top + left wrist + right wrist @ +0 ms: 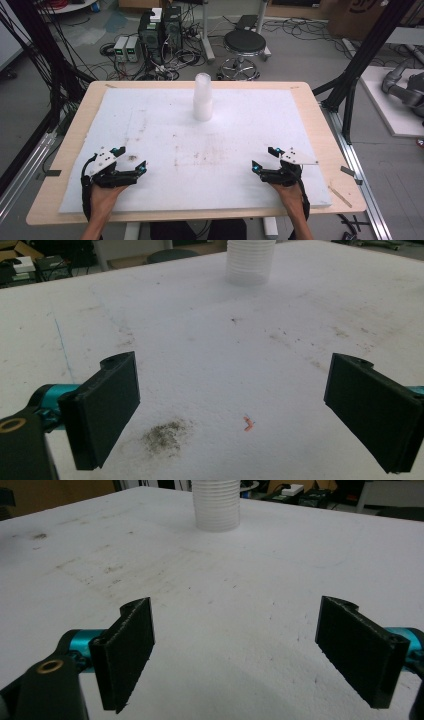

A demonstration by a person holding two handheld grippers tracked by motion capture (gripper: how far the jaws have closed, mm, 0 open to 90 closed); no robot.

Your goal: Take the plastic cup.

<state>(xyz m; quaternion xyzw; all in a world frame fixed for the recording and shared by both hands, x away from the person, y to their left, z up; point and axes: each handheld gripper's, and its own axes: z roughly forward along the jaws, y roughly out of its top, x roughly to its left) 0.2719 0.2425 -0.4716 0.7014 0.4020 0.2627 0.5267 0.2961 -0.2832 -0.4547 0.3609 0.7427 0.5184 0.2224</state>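
A tall stack of clear plastic cups point(203, 97) stands upright on the white foam sheet point(165, 125), near the middle of its far side. The same stack rises at the top of the left gripper view point(250, 262) and of the right gripper view point(216, 505). My left gripper point(131, 159) rests near the front left of the sheet, open, nothing between its jaws point(232, 412). At the front right my right gripper point(263, 159) is open too and holds nothing point(235, 650). Both point toward the cups, well short of them.
The foam sheet lies on a wooden table point(320, 130). A dark smudge point(165, 435) and a small orange scrap point(247, 424) mark the foam by the left gripper. Beyond the table stand a black stool point(244, 45), computer boxes point(160, 30) and floor cables.
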